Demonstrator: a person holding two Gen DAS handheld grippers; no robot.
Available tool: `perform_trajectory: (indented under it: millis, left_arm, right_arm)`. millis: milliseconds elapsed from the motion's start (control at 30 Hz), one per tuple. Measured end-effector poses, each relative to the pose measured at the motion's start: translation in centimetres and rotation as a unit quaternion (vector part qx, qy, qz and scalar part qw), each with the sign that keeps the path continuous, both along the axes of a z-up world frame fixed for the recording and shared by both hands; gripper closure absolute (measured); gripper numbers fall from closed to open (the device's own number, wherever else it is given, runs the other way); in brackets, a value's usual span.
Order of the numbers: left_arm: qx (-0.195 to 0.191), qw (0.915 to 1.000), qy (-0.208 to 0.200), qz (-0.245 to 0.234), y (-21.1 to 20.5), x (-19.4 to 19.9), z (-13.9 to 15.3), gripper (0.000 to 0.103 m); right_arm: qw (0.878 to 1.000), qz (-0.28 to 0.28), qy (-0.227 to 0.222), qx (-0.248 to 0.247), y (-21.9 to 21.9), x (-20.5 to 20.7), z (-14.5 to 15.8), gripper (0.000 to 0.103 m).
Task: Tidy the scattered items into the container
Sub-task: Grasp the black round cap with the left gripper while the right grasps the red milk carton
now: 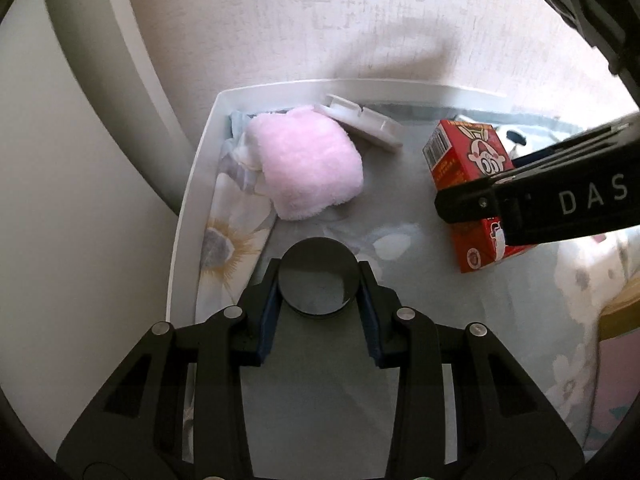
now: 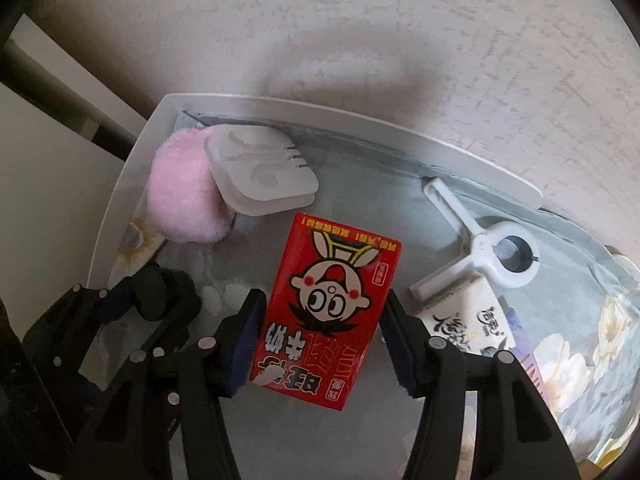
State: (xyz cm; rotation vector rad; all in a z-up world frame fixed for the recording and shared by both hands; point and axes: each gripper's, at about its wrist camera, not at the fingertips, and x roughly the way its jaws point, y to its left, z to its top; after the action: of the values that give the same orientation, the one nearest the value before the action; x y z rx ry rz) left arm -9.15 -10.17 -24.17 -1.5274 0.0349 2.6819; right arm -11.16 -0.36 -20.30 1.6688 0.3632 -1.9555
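I am lowering the red milk carton (image 2: 326,316), clamped in my right gripper (image 2: 324,338), and a black round lid (image 1: 318,278), clenched in my left gripper (image 1: 318,312), into the white container (image 1: 188,200), where a pink puff (image 1: 308,168), white case (image 2: 260,172) and white clip (image 2: 496,256) are already lying along its far edge.

Red cartoon-face carton (image 2: 328,316); pink fluffy cloth (image 1: 308,166); white tray (image 1: 188,216); grey floral liner (image 1: 228,240).

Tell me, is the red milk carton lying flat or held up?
Held up: the right claw grips the red milk carton above the container's lined floor.
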Motion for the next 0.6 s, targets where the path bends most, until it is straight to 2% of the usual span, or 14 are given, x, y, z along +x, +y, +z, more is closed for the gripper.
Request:
perform_trajectory:
  millis: [267, 433, 600]
  left_arm:
    - [0.053, 0.9982, -0.007, 0.025, -0.5, 0.0, 1.7, 0.071]
    - [0.055, 0.998, -0.009, 0.031, 0.4, 0.0, 3.4, 0.071]
    - [0.059, 0.998, 0.01, 0.02, 2.4, 1.0, 7.4, 0.071]
  right_arm:
    - [1.0, -0.008, 0.005, -0.019, 1.2, 0.8, 2.0, 0.05]
    - [0.999, -0.016, 0.01, -0.031, 2.0, 1.7, 3.4, 0.05]
    - [0.998, -0.03, 0.019, -0.057, 4.2, 2.9, 6.3, 0.05]
